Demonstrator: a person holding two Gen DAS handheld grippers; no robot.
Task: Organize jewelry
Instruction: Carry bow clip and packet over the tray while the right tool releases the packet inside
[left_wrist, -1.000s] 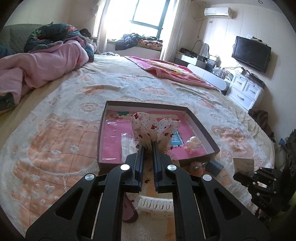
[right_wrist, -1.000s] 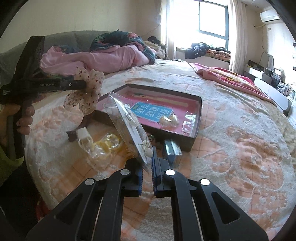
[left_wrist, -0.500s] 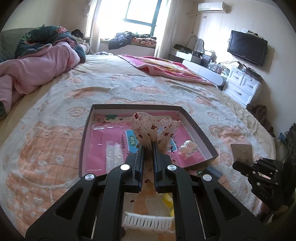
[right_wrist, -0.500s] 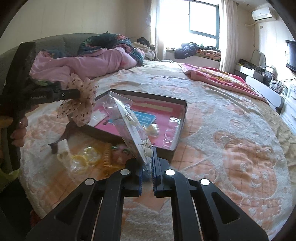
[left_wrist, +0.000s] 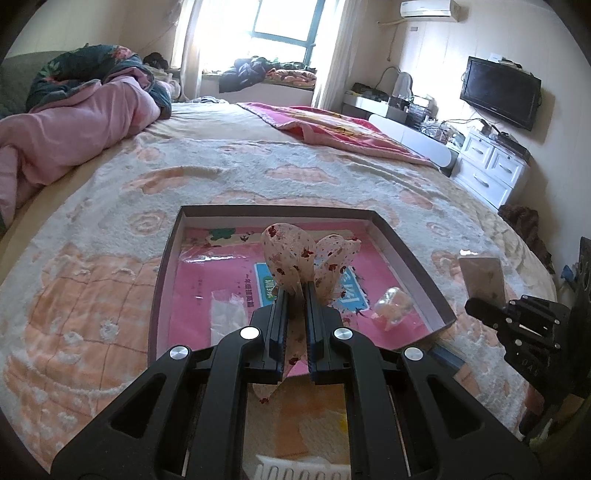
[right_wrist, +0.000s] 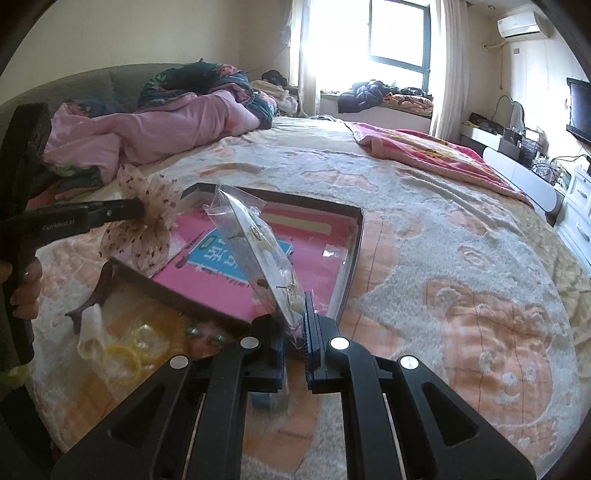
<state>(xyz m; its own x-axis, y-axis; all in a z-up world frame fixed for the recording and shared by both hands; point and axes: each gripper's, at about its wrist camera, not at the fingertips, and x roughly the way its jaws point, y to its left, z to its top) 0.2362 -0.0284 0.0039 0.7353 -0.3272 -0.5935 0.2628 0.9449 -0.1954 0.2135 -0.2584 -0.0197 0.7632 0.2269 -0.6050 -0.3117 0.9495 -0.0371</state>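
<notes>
A shallow dark box with a pink lining (left_wrist: 168, 258) (right_wrist: 356, 236) lies on the bed. My left gripper (left_wrist: 295, 291) is shut on a spotted fabric bow (left_wrist: 291, 254) and holds it above the box's near edge; the bow (right_wrist: 147, 221) also shows in the right wrist view. My right gripper (right_wrist: 295, 306) is shut on a clear plastic packet of earrings (right_wrist: 255, 240), held up over the box's near right corner. That packet (left_wrist: 482, 275) shows in the left wrist view. A small clear bag (left_wrist: 393, 306) and a flat plastic sleeve (left_wrist: 227, 314) lie in the box.
Loose items lie on the bedspread in front of the box: yellow hair rings (right_wrist: 125, 354), a dark hair clip (right_wrist: 94, 291), a white comb (left_wrist: 303, 469). A pink quilt (left_wrist: 66, 136) is heaped at the far left. A TV (left_wrist: 498, 96) and white drawers (left_wrist: 491, 170) stand right.
Both grippers have moved forward over the box with their loads. The bow now hangs above the box's near edge and the packet is nearer the box's right corner.
</notes>
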